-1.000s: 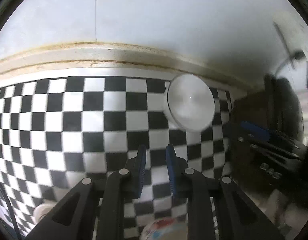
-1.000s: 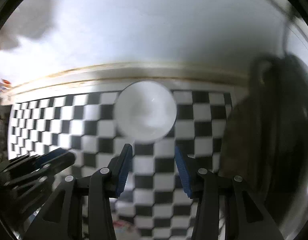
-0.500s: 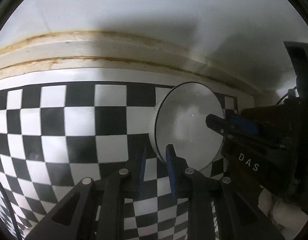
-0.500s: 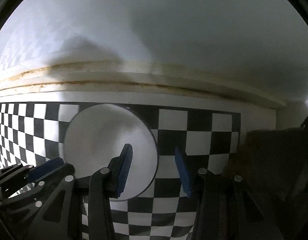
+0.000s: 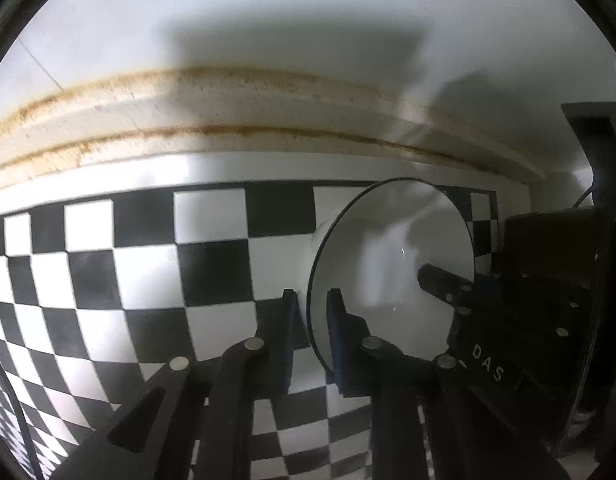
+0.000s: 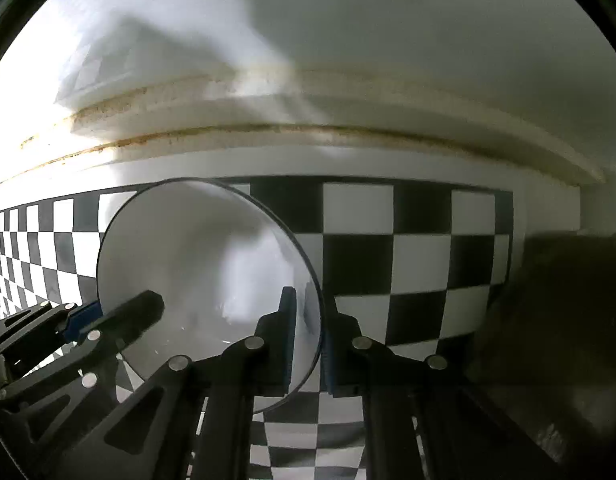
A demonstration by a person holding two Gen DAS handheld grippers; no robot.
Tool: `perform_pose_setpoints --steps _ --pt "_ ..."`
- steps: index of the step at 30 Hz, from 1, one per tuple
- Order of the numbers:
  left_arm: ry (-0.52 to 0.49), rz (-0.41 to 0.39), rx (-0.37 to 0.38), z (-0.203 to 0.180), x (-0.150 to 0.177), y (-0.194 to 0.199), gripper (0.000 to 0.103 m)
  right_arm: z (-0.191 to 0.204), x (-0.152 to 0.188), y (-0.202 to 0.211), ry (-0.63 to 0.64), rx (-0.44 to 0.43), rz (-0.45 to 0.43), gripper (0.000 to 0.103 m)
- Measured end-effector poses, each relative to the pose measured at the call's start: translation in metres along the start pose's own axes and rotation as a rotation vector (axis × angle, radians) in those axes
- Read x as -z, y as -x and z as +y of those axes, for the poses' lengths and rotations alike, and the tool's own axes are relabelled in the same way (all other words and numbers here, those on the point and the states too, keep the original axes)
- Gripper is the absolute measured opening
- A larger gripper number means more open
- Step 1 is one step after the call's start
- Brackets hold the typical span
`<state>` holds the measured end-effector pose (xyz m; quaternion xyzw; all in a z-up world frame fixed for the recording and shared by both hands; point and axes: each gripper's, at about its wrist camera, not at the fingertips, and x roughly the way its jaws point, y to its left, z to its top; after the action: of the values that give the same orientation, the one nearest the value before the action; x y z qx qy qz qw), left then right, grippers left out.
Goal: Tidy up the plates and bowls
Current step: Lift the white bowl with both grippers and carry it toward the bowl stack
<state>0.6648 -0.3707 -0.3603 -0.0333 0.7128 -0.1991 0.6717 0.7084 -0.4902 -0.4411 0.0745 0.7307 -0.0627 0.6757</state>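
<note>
A white bowl (image 5: pixel 388 256) with a thin dark rim stands on the checkered cloth (image 5: pixel 212 264) near the wall. My left gripper (image 5: pixel 312 308) straddles the bowl's left rim, one pad outside and one inside; its jaws are closing on the rim. In the right wrist view, the same bowl (image 6: pixel 204 264) has its right rim between the pads of my right gripper (image 6: pixel 310 316), whose jaws are closing on it as well. Each view also shows the other gripper on the far rim: the right gripper (image 5: pixel 464 280) and the left gripper (image 6: pixel 108 308).
The black-and-white checkered cloth (image 6: pixel 420 264) ends at a white wall with a stained ledge (image 5: pixel 236 120) just behind the bowl. A dark bulky shape (image 6: pixel 556 320) stands to the right of the cloth.
Both grippers have come down and in onto the bowl. The right jaws went from wide apart to pinching the right rim; the left jaws narrowed onto the left rim.
</note>
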Motion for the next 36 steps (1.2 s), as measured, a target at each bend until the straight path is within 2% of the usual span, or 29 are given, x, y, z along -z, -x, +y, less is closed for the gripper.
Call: perform_pose_setpoints --steps 5,10,16,23,36 --pt "-0.014 -0.002 -0.040 0.004 0.003 0.002 0.013 -0.006 0.011 -0.001 -0.041 -0.085 0.022 0.008" --pt "-0.050 0.008 -0.051 0.003 0.003 -0.002 0.013 -0.009 0.013 -0.002 -0.057 -0.088 0.021 0.008" --pt "-0.044 0.066 -0.022 0.002 -0.002 -0.025 0.013 -0.016 0.008 -0.007 -0.074 -0.104 0.039 0.009" --pt "-0.054 0.050 -0.040 0.003 0.002 -0.021 0.008 -0.021 0.013 -0.006 -0.103 -0.125 0.009 0.007" --pt "-0.086 0.002 -0.053 0.003 0.020 0.006 0.008 -0.020 0.032 0.021 -0.099 -0.142 -0.027 0.006"
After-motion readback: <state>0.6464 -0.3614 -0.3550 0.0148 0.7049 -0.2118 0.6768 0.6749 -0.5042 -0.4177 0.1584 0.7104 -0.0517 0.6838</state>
